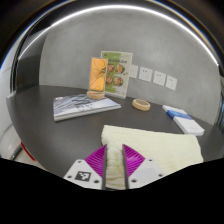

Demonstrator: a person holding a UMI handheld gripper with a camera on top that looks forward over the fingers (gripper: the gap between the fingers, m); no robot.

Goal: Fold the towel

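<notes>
A cream towel (160, 145) lies on the dark grey table (60, 130), stretching from between my fingers out ahead and to the right. My gripper (114, 163) is shut on the towel's near edge: a bunched fold of cloth is pinched between the two purple pads (96, 160), filling the narrow space between them. The far part of the towel lies flat on the table.
A stack of papers or a magazine (82, 104) lies ahead to the left. A roll of tape (141, 104) sits in the middle distance. A blue and white box (184, 116) is at the right. An orange package (99, 73) and a card (118, 72) lean on the back wall.
</notes>
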